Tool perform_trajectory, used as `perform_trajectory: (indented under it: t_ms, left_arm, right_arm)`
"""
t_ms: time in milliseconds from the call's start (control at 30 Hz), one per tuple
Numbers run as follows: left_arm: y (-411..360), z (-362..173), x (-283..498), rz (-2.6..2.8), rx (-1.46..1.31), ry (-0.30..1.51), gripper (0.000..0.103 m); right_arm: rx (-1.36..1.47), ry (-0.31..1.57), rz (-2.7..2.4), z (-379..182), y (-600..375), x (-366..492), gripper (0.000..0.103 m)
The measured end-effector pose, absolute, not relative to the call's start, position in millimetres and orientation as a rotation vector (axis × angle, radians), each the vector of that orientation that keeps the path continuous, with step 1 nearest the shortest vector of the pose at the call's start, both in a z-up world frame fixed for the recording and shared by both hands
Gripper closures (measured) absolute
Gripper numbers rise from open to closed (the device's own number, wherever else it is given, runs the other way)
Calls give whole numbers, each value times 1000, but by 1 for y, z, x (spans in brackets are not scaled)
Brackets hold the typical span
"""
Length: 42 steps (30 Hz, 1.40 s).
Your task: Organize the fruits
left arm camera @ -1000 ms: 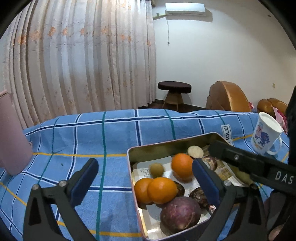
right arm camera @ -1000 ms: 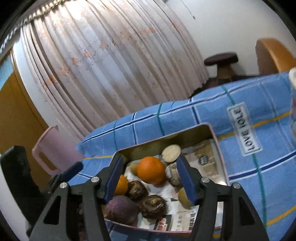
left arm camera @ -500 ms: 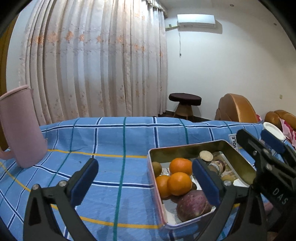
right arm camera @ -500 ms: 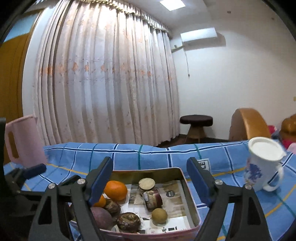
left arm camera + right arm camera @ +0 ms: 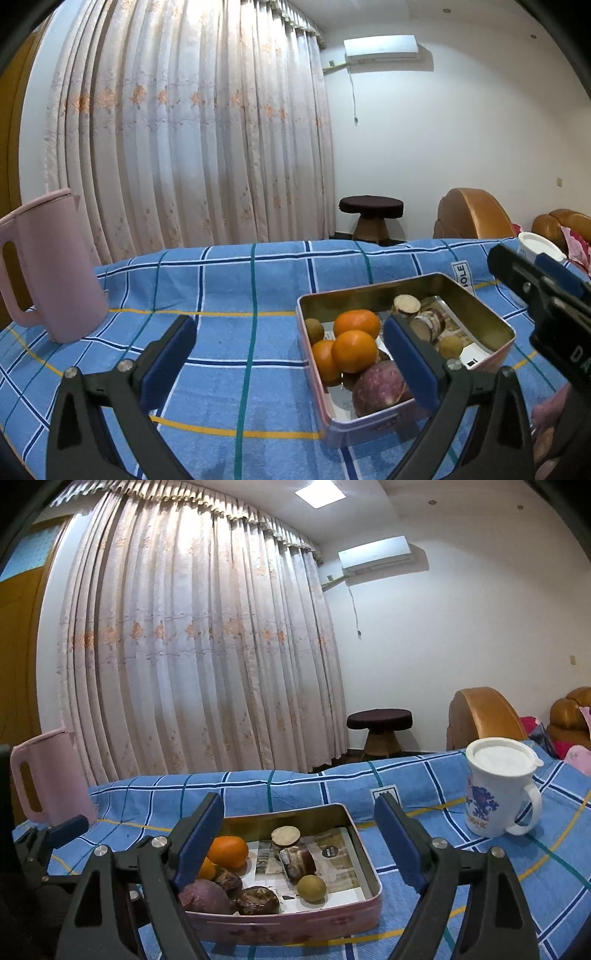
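We see the metal tin (image 5: 476, 306) on the table covered with a blue checked cloth (image 5: 229, 295). It holds three oranges (image 5: 354, 350), a purple fruit (image 5: 380, 387), and some brown pieces we cannot name. Our left gripper (image 5: 288, 354) partly hides the tin; its jaws are spread and hold nothing. Our right gripper (image 5: 299, 838) hovers over the tin, jaws also spread wide and empty. Between the pink jug (image 5: 48, 266) and the tin the cloth is bare. The white mug (image 5: 498, 786) stands well apart on the right.
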<state>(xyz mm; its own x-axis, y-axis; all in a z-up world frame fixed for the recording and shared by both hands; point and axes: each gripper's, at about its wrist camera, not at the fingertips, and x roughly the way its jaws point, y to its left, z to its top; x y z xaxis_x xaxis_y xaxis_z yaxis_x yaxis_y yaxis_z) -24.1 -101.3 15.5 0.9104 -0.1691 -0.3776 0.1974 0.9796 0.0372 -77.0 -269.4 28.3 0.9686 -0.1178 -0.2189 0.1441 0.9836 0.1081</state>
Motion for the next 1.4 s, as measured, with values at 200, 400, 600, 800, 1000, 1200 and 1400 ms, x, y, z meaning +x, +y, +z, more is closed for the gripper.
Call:
perform_trajectory:
  t_ms: [200,400,600,800,1000,1200,1400]
  left_arm:
    - [-101,15,-24,-166,77,390,0]
    - [-100,15,-24,-153,72,390,0]
    - [-98,15,-24,-156,68,383,0]
    - [-98,16,-25,-150,69,381,0]
    - [-99,16,-27,-148,69,369,0]
    - [-99,17,-28,-158,61,363,0]
    - [-98,15,-26,-175,23,389,0]
  right_arm:
    - [121,214,-134,28,-270,-78,18]
    - [116,213,-133,27,-270,-78,18]
    - [111,212,-134,28,-268,-78,18]
    - [103,211,-133,28,-268,-78,18]
    - [104,211,-132,28,-268,-78,18]
    - [104,210,-133,28,-268,-78,18]
    - [100,212,-131,28,-267,-78,18]
